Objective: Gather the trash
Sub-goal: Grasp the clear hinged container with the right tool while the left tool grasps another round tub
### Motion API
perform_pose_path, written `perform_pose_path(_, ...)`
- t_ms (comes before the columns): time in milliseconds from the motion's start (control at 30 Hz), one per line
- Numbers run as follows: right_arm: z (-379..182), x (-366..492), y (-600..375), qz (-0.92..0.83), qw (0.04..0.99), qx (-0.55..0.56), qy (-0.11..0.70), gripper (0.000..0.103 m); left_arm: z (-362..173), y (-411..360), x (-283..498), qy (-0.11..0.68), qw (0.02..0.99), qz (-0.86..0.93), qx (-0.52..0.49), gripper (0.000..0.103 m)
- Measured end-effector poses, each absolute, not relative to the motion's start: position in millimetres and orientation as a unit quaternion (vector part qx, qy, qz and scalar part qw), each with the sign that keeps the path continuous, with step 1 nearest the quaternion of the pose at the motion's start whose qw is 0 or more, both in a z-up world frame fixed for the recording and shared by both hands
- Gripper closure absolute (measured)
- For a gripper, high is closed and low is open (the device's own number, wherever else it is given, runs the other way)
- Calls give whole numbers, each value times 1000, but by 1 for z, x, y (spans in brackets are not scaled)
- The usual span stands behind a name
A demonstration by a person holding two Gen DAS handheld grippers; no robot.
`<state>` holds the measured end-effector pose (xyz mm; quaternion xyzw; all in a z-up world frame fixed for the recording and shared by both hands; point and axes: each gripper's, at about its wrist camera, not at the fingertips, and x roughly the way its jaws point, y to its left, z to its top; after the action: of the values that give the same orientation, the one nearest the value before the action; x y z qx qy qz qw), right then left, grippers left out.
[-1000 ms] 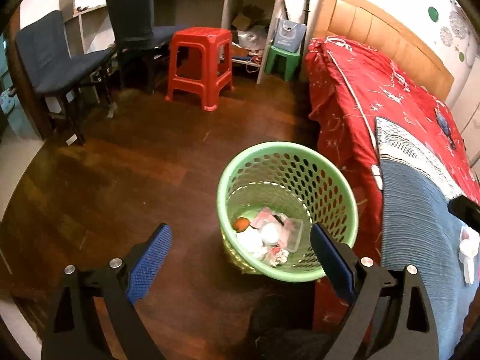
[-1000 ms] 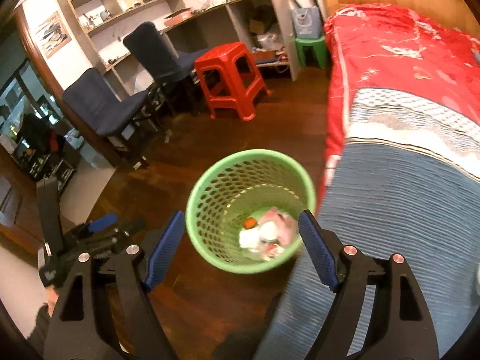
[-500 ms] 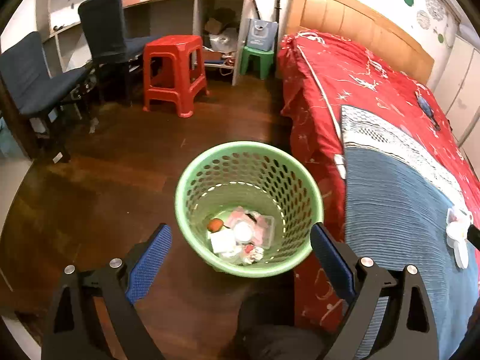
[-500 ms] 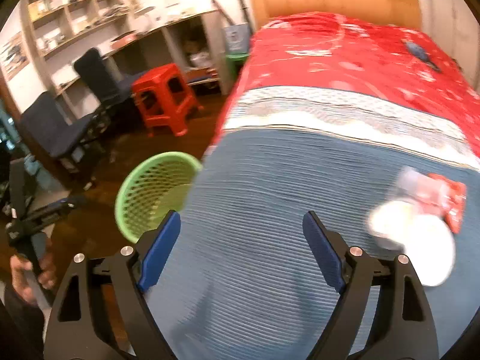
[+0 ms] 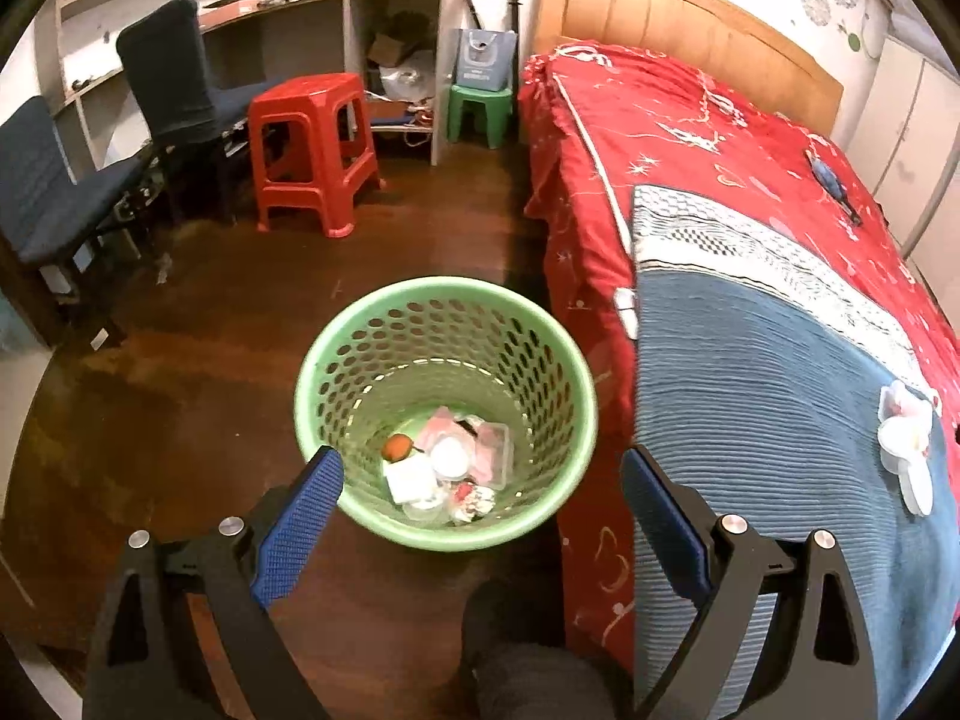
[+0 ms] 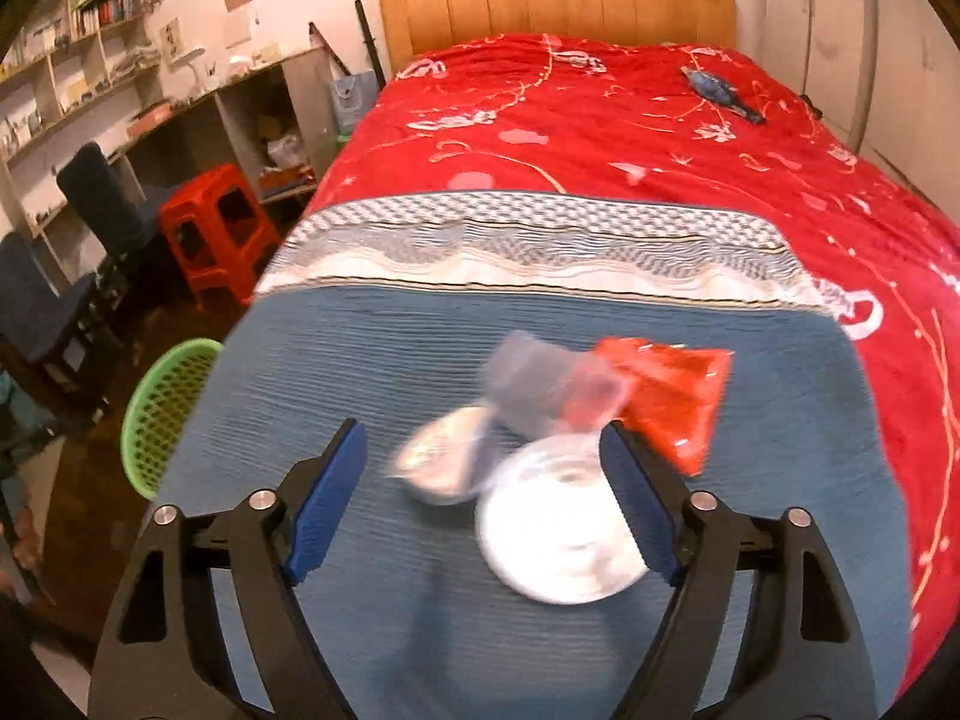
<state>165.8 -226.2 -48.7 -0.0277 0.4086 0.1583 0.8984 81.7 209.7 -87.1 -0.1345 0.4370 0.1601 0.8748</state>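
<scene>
We see trash point(image 6: 558, 450) on the bed point(image 6: 600, 138)'s blue blanket. R gripper point(image 6: 483, 474) above it, jaws closing w/ nothing pinched. L gripper point(image 5: 480, 507) wide, empty, over bin point(image 5: 558, 480) beside bed.

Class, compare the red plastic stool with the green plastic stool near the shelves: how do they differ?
Colour: the red stool is bright red, the green stool pale green. Size: the red stool looks clearly taller and broader than the green stool. Load: the green stool carries a blue-grey bag; the red stool's top is bare. Both are moulded plastic, upright on the wooden floor.
</scene>
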Motion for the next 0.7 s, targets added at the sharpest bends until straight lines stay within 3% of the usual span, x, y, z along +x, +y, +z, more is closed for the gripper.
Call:
perform_pose_path(233, -68, 191, -256, 181, 885, -76, 422, 38, -82, 175, 102, 439, 883, 122, -116, 13)
perform_pose_path(700, -90, 220, -240, 248, 863, -162, 408, 38, -83, 116, 139, 448, 885, 32, -120, 12)
